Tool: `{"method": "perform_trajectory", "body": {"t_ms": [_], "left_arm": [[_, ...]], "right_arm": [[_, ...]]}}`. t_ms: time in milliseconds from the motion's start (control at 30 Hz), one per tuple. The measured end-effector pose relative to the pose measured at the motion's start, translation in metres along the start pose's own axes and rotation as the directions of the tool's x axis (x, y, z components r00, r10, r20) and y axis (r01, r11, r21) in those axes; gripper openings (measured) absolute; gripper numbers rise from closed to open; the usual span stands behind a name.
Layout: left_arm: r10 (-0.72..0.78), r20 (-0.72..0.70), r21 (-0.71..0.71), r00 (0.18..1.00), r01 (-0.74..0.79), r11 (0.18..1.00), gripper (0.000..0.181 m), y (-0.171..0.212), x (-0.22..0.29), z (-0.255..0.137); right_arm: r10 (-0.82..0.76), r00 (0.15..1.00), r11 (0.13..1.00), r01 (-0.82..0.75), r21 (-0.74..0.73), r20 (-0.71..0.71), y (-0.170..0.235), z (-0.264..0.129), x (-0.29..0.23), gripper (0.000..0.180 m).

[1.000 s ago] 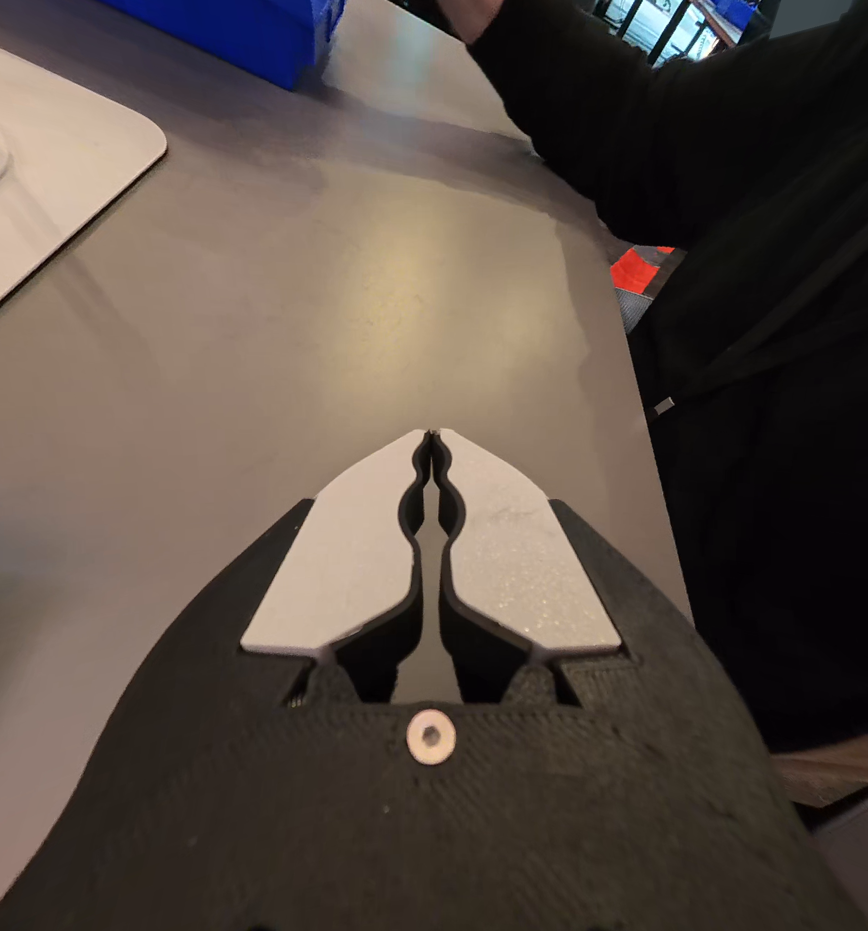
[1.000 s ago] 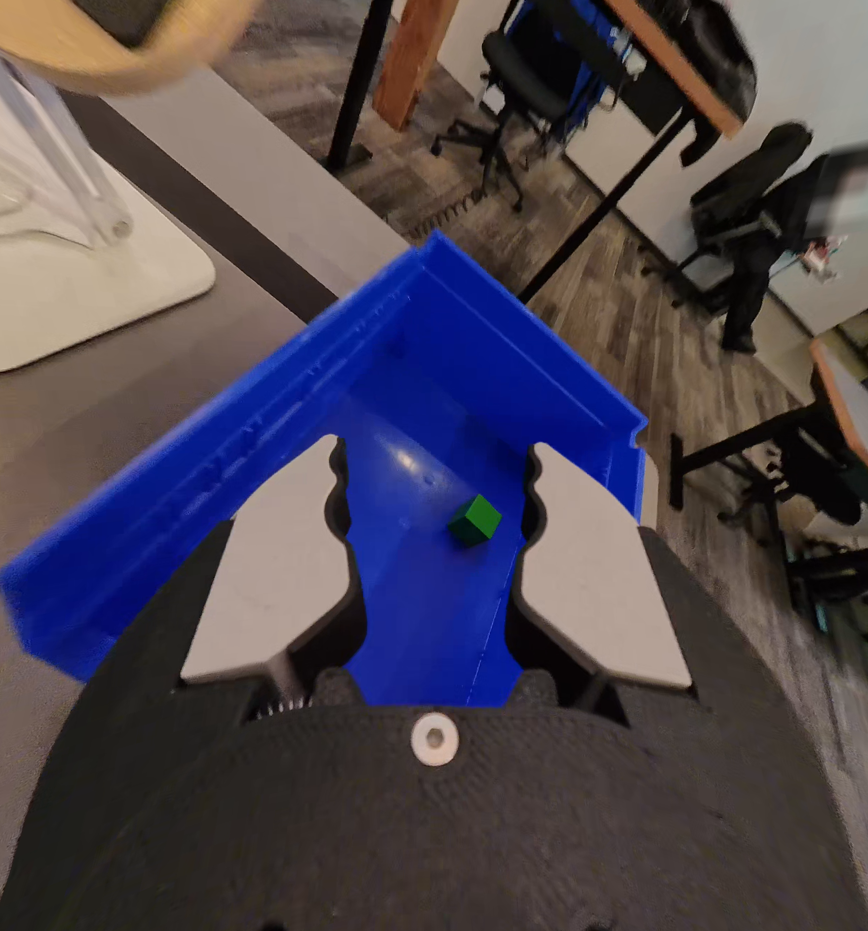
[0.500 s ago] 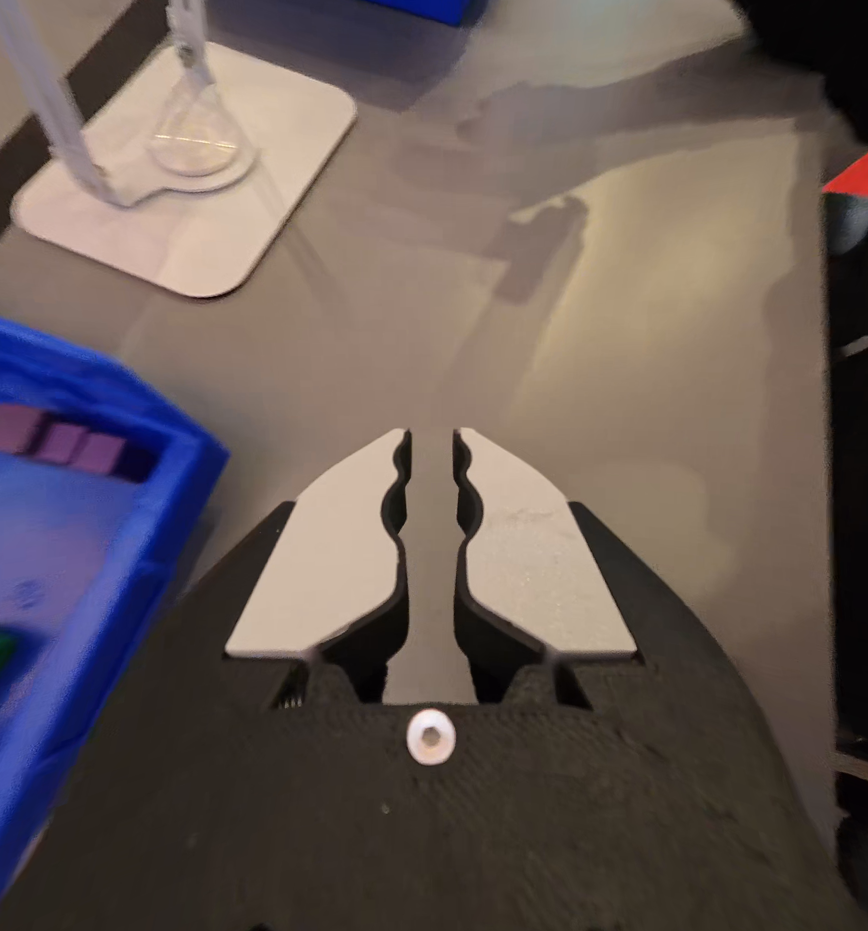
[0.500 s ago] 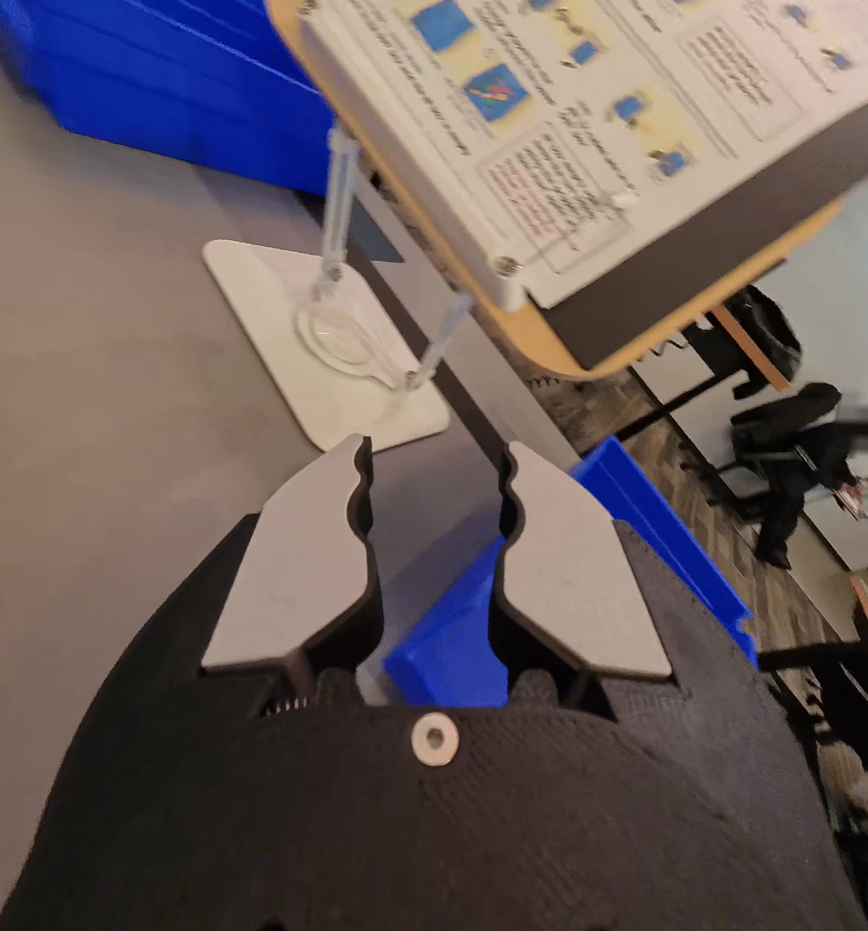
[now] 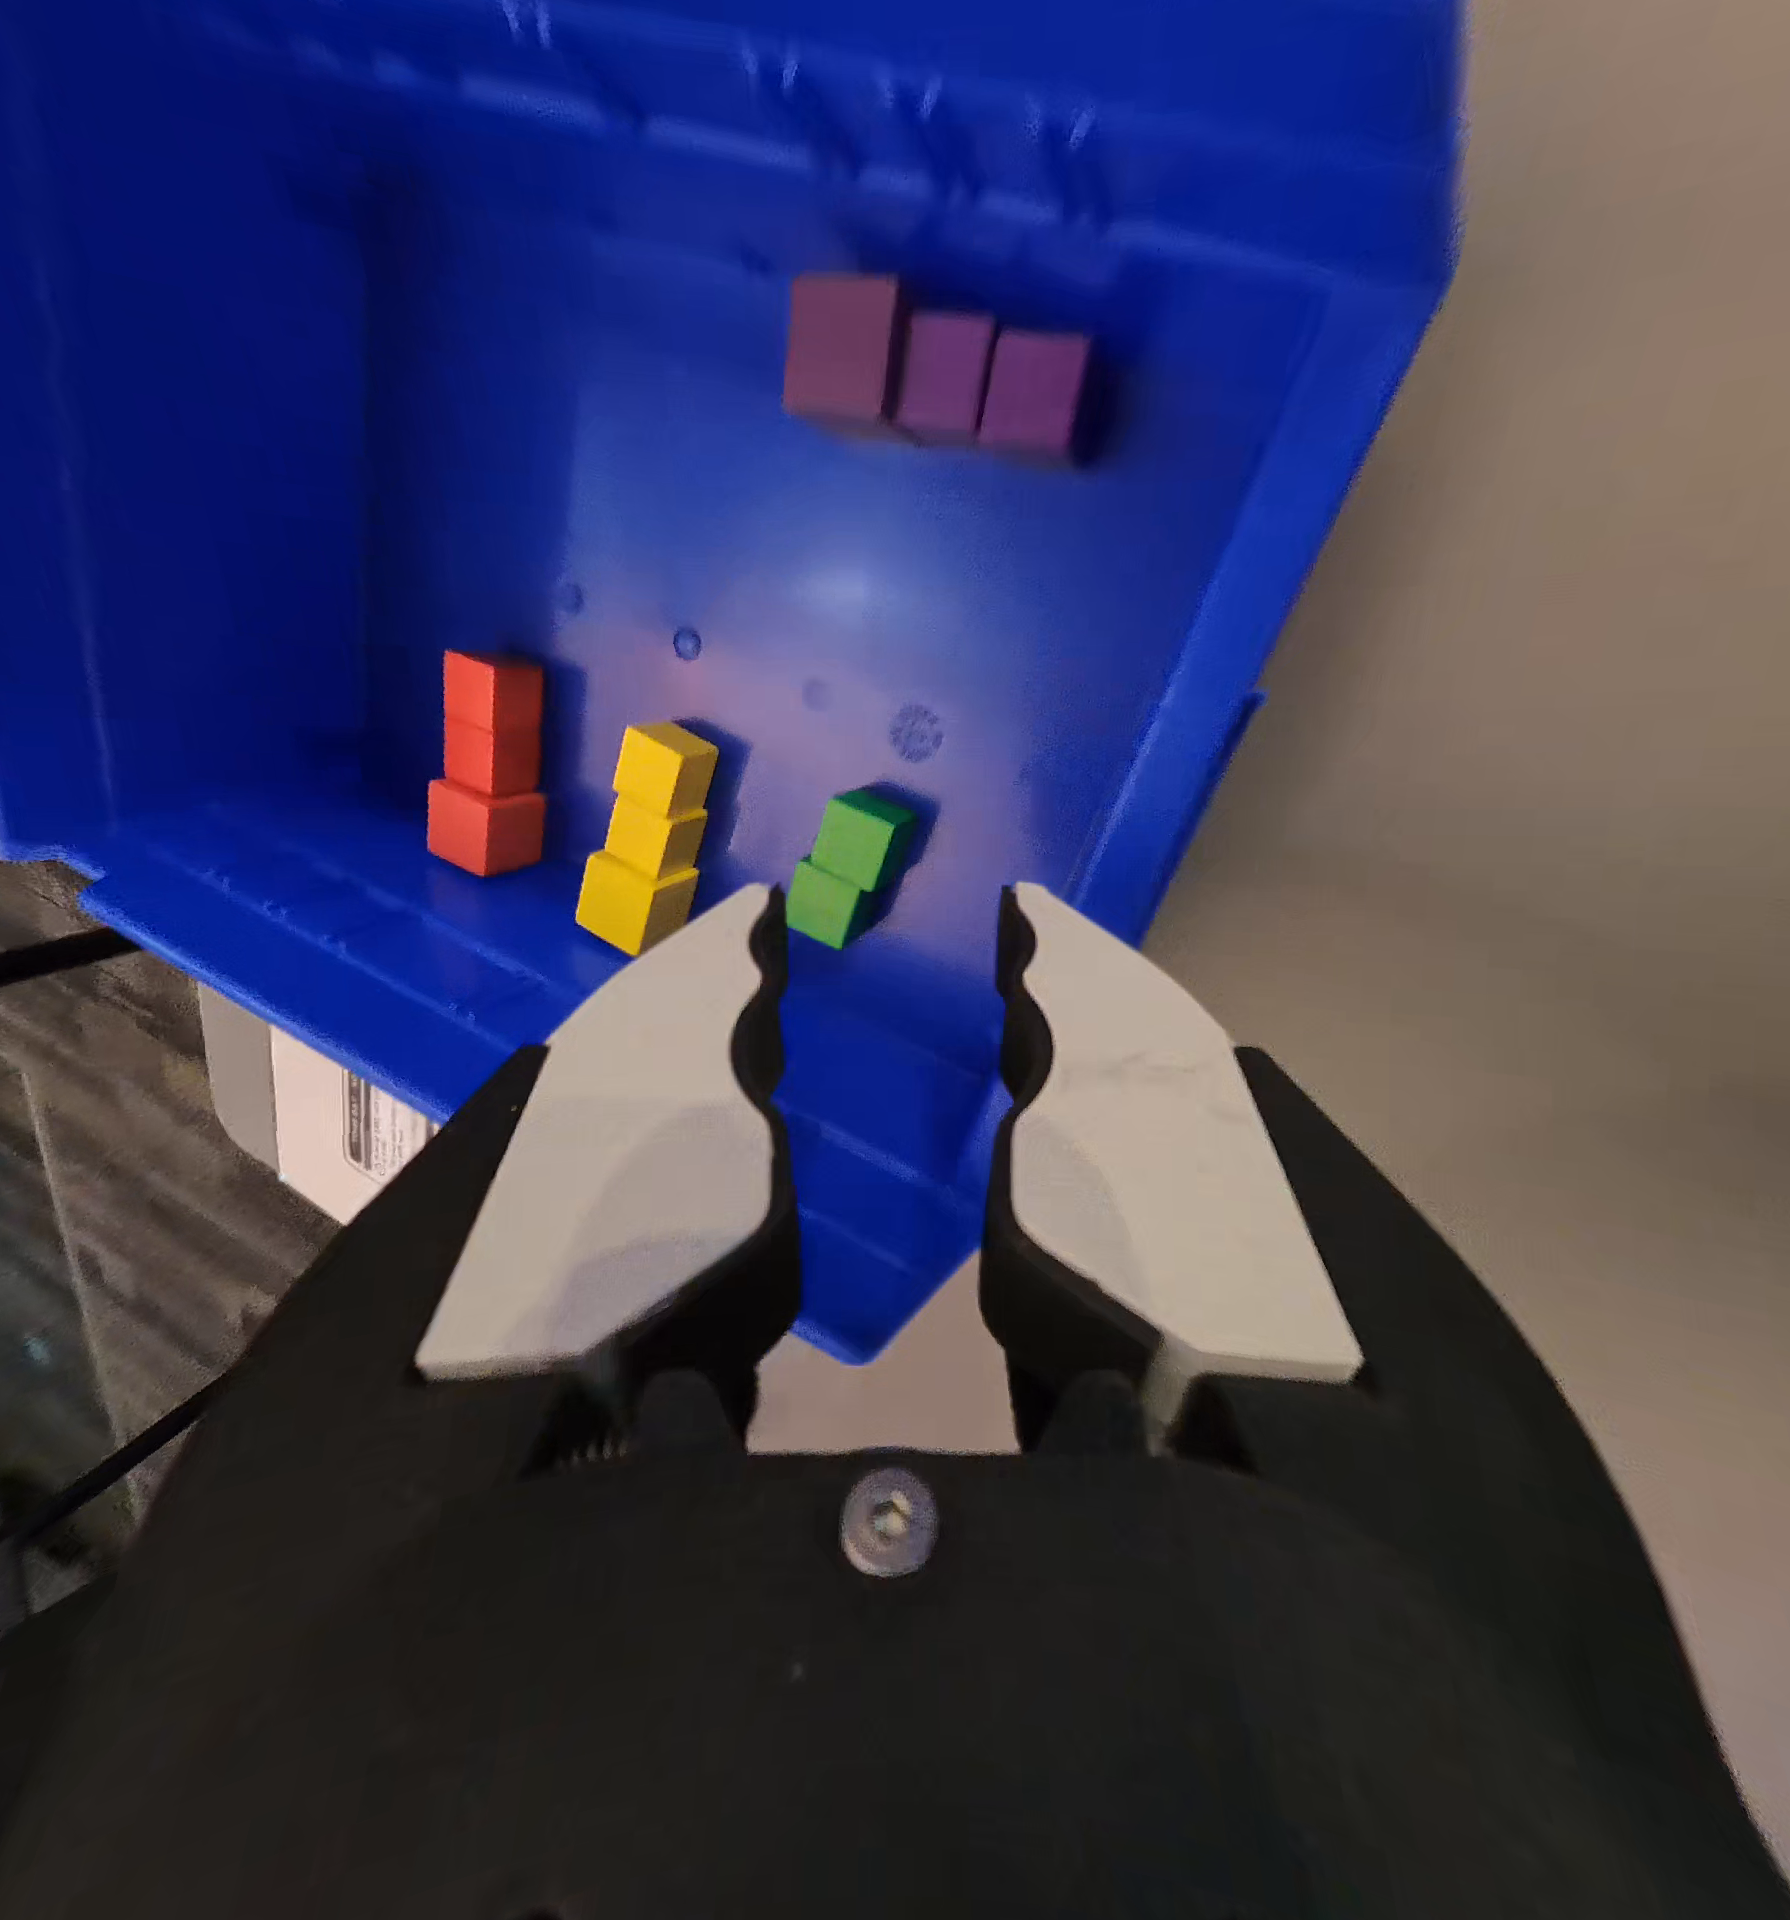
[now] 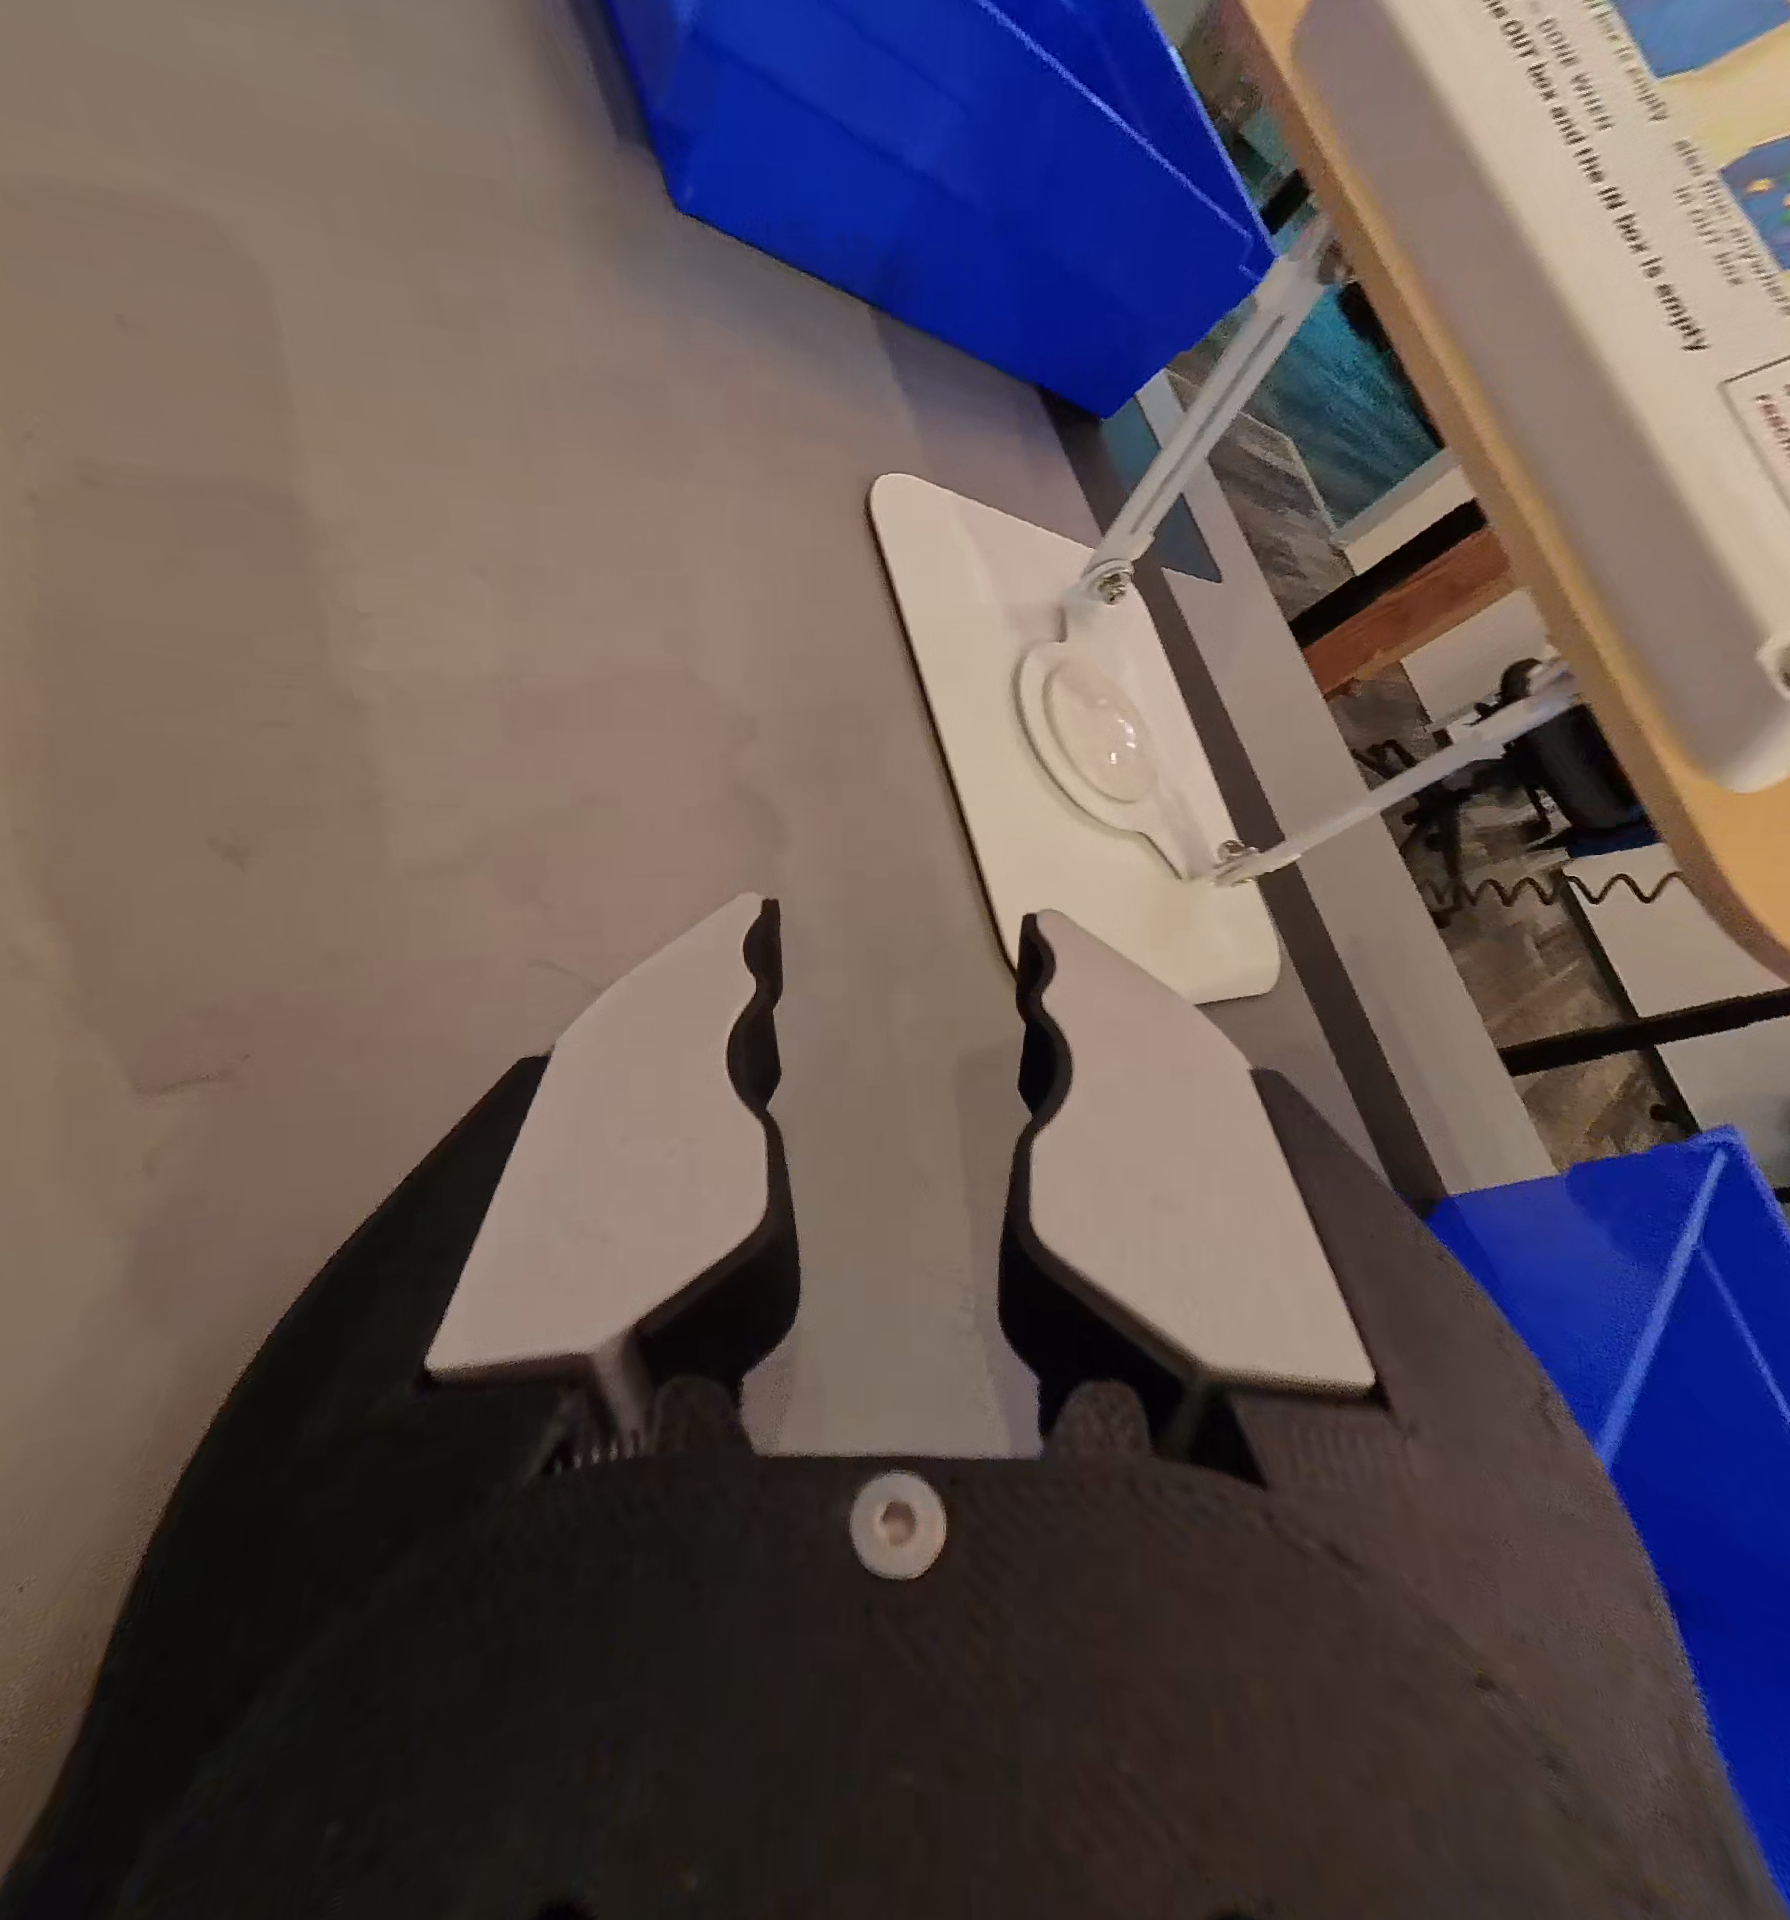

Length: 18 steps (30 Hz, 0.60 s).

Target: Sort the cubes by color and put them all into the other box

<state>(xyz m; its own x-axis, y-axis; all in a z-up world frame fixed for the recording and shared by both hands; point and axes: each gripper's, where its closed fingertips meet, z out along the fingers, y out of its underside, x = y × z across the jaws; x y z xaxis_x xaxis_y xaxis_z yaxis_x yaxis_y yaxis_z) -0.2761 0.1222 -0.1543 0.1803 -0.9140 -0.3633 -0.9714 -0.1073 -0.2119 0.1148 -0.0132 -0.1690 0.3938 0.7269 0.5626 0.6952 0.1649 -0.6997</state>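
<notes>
Grey table (image 6: 371,582) fills the right wrist view's left, a white stand base (image 6: 984,665) just beyond the empty, parted right gripper (image 6: 896,940). In the left wrist view a blue box (image 5: 195,436) fills the upper frame, holding purple cubes (image 5: 938,374), red cubes (image 5: 488,764), yellow cubes (image 5: 652,831) and green cubes (image 5: 849,862) grouped by colour. The left gripper (image 5: 886,920), parted and empty, hangs over its near edge.

Gripper: left gripper (image 5: 886,914) empty, jaws apart, above the near rim of the box
Box: blue box (image 5: 247,416) on the grey table (image 5: 1597,727)
Purple cubes (image 5: 938,374): three side by side, touching, near the far wall
Red cubes (image 5: 488,764): short row at the left
Yellow cubes (image 5: 652,836): row beside the red
Green cubes (image 5: 849,868): two, touching, just ahead of the left fingertip (image 5: 756,909)
</notes>
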Motion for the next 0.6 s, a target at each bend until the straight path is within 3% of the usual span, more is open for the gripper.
{"method": "perform_trajectory", "body": {"t_ms": [267,600], "left_arm": [[0.120,-0.089,-0.236,0.989,-0.138,0.962,0.039,0.023,-0.012,0.041],[0.208,-0.158,-0.452,0.965,-0.258,0.854,0.044,0.047,-0.023,0.069]], "right_arm": [[-0.008,0.998,1.000,0.009,-0.008,0.061,0.006,0.007,-0.014,0.044],[-0.015,0.995,1.000,0.015,-0.006,0.098,0.007,0.007,-0.022,0.043]]}}
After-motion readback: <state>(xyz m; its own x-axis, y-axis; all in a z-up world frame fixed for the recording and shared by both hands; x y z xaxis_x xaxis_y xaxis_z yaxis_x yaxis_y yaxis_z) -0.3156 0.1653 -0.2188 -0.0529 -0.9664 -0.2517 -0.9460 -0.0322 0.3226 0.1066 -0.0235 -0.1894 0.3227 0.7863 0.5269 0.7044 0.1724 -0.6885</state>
